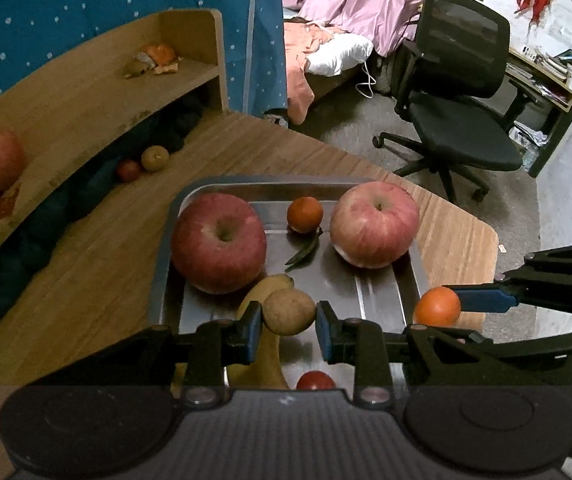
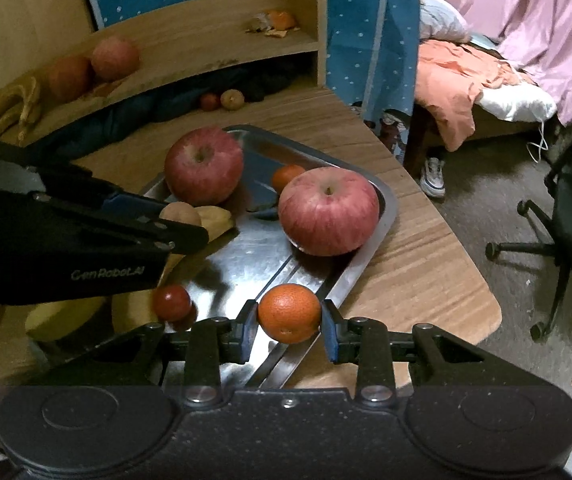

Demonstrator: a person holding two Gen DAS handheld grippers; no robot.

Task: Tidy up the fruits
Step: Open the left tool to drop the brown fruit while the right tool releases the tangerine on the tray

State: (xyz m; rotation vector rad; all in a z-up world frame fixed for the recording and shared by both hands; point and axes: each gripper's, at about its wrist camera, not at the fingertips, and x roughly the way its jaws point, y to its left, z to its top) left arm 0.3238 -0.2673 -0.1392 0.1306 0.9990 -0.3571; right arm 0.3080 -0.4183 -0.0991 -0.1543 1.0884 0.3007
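In the metal tray (image 1: 165, 240), two apples (image 1: 218, 242).

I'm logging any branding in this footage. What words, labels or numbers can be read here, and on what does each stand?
"GenRobot.AI": pale lettering on the black side of the left gripper, seen in the right wrist view.
Books and papers on the low shelf behind the office chair: any print is too small and blurred to read.
Nothing readable on the fruit or the metal tray.

Fruit count, tray and shelves

Four apples (image 2: 203, 166), three oranges (image 2: 289, 307), two small red fruits (image 2: 172, 301), two brown fruits (image 1: 289, 312), two banana bunches (image 2: 15, 106), one tray (image 2: 382, 208).
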